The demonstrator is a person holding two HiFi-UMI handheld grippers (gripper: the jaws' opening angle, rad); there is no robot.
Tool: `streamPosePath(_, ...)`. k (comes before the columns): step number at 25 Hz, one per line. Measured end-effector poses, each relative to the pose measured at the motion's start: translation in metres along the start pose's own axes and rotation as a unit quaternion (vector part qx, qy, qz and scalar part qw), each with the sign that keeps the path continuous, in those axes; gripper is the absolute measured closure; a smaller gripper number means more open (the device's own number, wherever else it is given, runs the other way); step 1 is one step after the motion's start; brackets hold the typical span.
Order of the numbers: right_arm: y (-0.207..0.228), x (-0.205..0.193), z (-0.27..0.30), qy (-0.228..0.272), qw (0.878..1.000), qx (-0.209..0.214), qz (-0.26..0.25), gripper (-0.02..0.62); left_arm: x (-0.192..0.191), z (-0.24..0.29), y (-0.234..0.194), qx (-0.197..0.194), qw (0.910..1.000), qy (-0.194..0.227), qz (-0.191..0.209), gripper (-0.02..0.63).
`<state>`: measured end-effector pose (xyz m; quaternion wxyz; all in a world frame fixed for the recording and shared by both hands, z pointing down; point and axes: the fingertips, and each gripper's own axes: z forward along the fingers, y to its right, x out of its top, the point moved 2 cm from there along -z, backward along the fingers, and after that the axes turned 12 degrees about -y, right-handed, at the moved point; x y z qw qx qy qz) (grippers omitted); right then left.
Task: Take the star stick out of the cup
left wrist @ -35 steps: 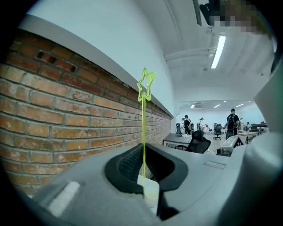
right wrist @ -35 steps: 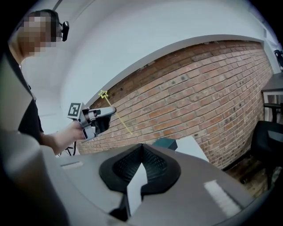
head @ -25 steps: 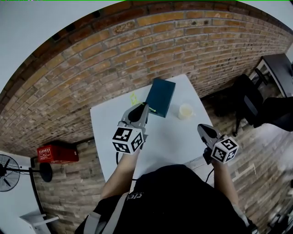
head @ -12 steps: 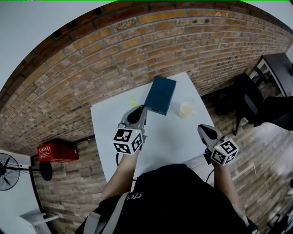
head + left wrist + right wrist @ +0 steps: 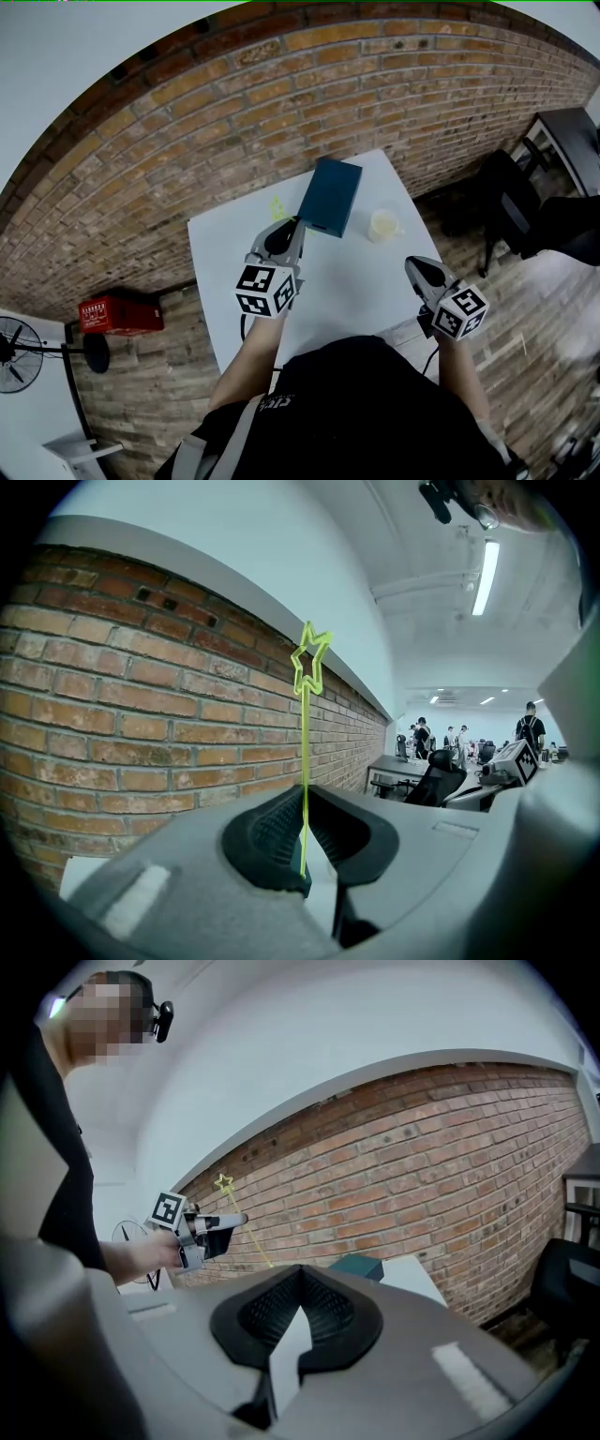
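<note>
The star stick (image 5: 303, 761) is a thin yellow-green rod with a star outline on top. It stands upright between the jaws of my left gripper (image 5: 302, 803), which is shut on its lower end. In the head view this gripper (image 5: 292, 228) hovers over the white table's (image 5: 352, 277) left half, with the stick's star (image 5: 276, 205) poking out ahead of it. The pale cup (image 5: 382, 225) stands apart near the table's right edge, well clear of the stick. My right gripper (image 5: 415, 266) hangs at the table's near right corner, shut and holding nothing (image 5: 300, 1274).
A dark teal box (image 5: 330, 196) lies at the table's far edge, between the left gripper and the cup. A brick wall rises behind the table. A black office chair (image 5: 511, 211) stands to the right, and a red case (image 5: 117, 314) and a fan (image 5: 19, 352) stand to the left.
</note>
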<state>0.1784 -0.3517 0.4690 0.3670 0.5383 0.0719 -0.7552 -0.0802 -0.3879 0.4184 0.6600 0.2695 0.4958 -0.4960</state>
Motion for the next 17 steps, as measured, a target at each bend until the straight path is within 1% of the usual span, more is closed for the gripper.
streamPosePath(5,-0.0022,-0.0021,0.0013,-0.001,1.000,0.000,-0.001,0.597,-0.0040,-0.0002,-0.0008,-0.004,1.0000,-0.005,-0.004,0.586)
streamPosePath(17,-0.0076,-0.0060,0.0018,-0.004,1.000,0.006,-0.001,0.597,-0.0044,-0.0012,0.0062,-0.014,0.9999,-0.005,0.000,0.586)
